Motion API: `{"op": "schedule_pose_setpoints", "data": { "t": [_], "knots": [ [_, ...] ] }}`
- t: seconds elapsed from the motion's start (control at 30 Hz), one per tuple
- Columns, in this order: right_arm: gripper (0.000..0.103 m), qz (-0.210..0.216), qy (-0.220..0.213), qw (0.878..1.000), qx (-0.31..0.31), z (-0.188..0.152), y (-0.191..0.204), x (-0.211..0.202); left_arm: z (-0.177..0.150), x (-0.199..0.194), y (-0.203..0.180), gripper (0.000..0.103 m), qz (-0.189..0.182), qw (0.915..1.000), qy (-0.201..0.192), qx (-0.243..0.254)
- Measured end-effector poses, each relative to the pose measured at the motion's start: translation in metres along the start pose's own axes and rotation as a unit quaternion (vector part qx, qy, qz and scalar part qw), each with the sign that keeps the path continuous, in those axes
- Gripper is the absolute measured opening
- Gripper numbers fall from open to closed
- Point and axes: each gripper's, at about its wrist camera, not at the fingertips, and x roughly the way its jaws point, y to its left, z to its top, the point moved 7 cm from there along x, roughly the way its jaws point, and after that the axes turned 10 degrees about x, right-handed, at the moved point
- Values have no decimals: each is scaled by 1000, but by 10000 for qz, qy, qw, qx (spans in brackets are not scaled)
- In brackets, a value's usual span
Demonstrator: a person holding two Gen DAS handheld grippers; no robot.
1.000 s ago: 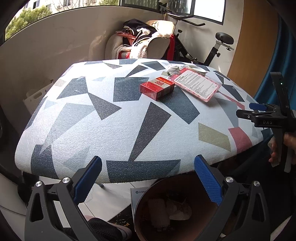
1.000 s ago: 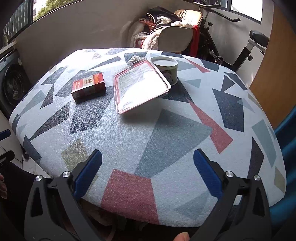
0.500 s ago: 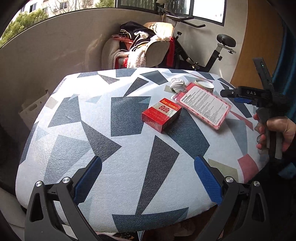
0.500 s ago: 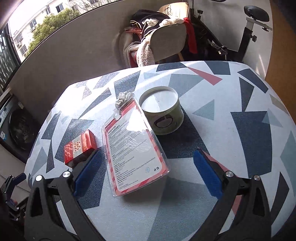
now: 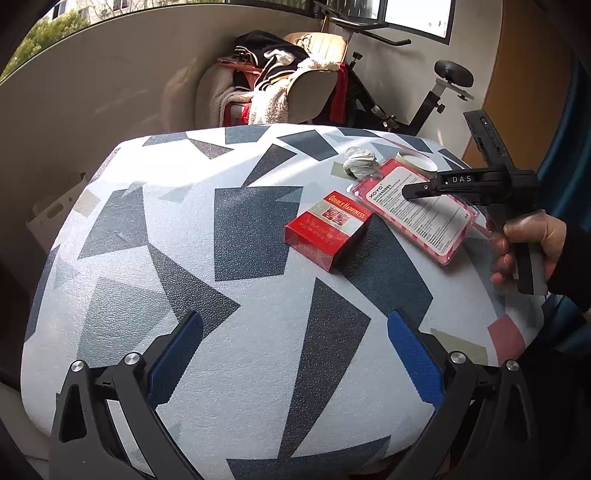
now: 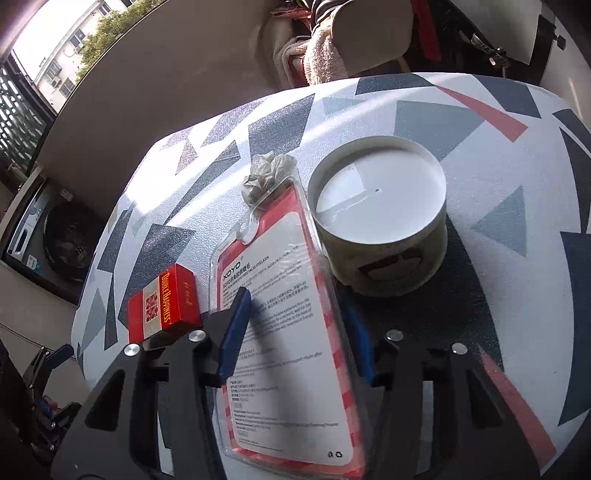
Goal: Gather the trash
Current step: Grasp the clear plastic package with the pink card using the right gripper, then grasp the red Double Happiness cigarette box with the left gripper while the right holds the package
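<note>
Plastic eyelash package (image 6: 288,332), flat, clear over pink stripes with a white printed label, lies near the table's (image 6: 498,155) far edge, between the right gripper's (image 6: 295,339) just-narrowed blue pads, contact unclear.

Beige wall (image 5: 122,92), clothes-heaped chair (image 5: 295,92), exercise bike (image 5: 439,96) (right), sunlit windows (image 5: 417,14), patterned table (image 5: 184,258)

The red cigarette box (image 5: 327,230) reads "DOUBLE HAPPINESS". The pink blister pack (image 6: 291,332) reads "XOYO" and "FALSE EYELASH". The right gripper (image 5: 410,192) bears "DAS".
</note>
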Motion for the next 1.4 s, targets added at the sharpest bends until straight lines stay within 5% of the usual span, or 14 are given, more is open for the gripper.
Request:
{"op": "schedule_pose_setpoints", "data": {
  "t": [0.13,0.3,0.53,0.9,1.1,1.17,1.27,1.4],
  "knots": [
    [20,544,-244,9982,-1,2,10,-23,5,6,-1,97,-169,9999,14,-32],
    [19,718,-908,9933,7,15,21,-69,10,15,-4,97,-263,9995,23,-190],
    [19,-430,-1787,9811,-609,19,28,-124,30,35,-11,97,-215,9997,-8,151],
    [19,-686,-1660,9826,-464,-25,18,-128,81,97,-24,97,117,9879,317,1516],
    [19,-795,-1605,9822,-568,-32,21,-128,90,126,-26,96,467,9822,607,1718],
    [19,-786,-1594,9825,-562,-33,21,-128,88,132,-27,90,470,9802,731,1777],
    [19,-763,-1577,9831,-535,-34,22,-128,83,136,-28,59,262,9798,902,1763],
    [19,-747,-1541,9839,-520,-37,23,-127,79,124,-28,57,68,9819,746,1742]
  ]
}}
